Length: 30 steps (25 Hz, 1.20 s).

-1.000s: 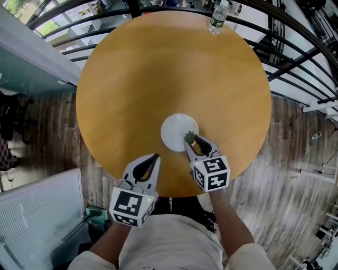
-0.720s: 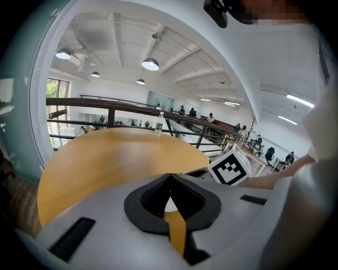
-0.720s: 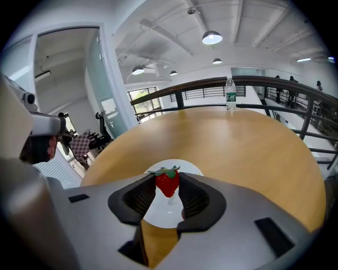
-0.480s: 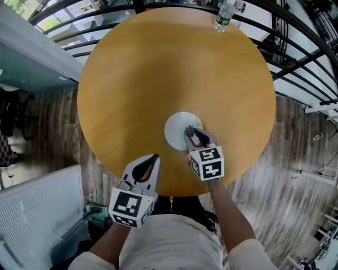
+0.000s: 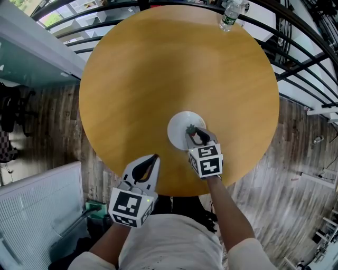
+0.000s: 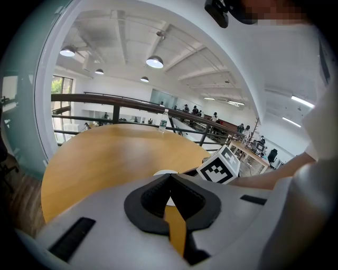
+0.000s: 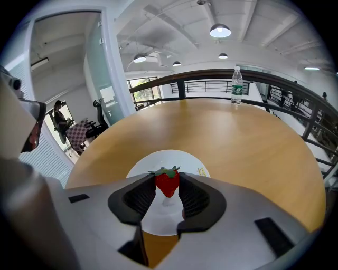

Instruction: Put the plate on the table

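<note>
Small white round plate [image 5: 179, 122] sits flat on the round tan wooden table [image 5: 158, 68], on the near half and right of centre. It is close to the person's edge but fully on the tabletop.

Right gripper [image 5: 193, 132] reaches over the near side of the plate. Its 2 jaws are clamped on a red strawberry with green leaves [image 7: 167, 182], leaf end up and pointed end down. The berry hangs over the plate's middle, with a faint shadow on the white surface under it. I cannot tell whether the tip touches the plate. The right forearm comes in from the bottom edge of the head view.

Left gripper [image 5: 155, 157] is to the left of the plate, well apart from it, over the table's near edge. Its jaws are closed together with nothing between them. In the left gripper view the tips meet, and a sliver of the plate shows beyond them. The right gripper's marker cube shows to their right.

1 clear plastic water bottle with a green label [image 5: 231, 15] stands upright at the far edge of the table, well apart from the plate. Black metal railing [image 5: 296, 58] curves round the far side of the table. Grey wood-plank floor [image 5: 47, 121] lies below, and a white slatted panel [image 5: 31, 211] sits at lower left.
</note>
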Each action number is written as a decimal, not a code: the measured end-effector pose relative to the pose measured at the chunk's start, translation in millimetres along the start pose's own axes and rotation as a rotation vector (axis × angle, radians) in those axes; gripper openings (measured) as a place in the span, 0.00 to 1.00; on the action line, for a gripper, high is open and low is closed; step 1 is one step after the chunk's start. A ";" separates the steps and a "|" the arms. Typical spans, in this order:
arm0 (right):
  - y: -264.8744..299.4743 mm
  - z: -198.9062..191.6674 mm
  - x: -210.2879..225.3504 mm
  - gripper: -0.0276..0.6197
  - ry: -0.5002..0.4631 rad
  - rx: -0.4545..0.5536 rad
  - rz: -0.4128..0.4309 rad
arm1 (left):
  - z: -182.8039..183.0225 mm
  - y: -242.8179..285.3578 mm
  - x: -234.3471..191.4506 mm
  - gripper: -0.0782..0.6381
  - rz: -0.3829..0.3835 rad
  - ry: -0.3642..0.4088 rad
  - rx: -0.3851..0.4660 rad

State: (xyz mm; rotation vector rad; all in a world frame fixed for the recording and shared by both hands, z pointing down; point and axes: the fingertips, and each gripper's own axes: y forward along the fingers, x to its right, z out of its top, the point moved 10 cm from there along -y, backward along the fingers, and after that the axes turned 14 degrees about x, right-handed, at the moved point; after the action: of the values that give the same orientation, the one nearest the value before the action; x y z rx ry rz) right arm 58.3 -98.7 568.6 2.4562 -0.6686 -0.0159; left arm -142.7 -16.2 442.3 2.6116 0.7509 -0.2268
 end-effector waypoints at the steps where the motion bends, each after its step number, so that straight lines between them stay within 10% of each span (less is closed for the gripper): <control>1: 0.8 -0.3 -0.1 0.28 0.001 -0.003 0.002 | 0.4 0.0 -0.4 0.14 0.001 -0.001 -0.001; 30: 20.4 -2.0 15.5 0.28 -0.040 -0.078 0.010 | 5.2 20.9 -7.5 0.14 0.019 -0.030 -0.016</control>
State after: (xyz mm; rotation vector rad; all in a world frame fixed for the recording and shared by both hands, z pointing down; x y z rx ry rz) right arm 62.8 -119.2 583.6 2.3829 -0.6841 -0.0855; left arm -138.0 -38.1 446.7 2.5934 0.7140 -0.2524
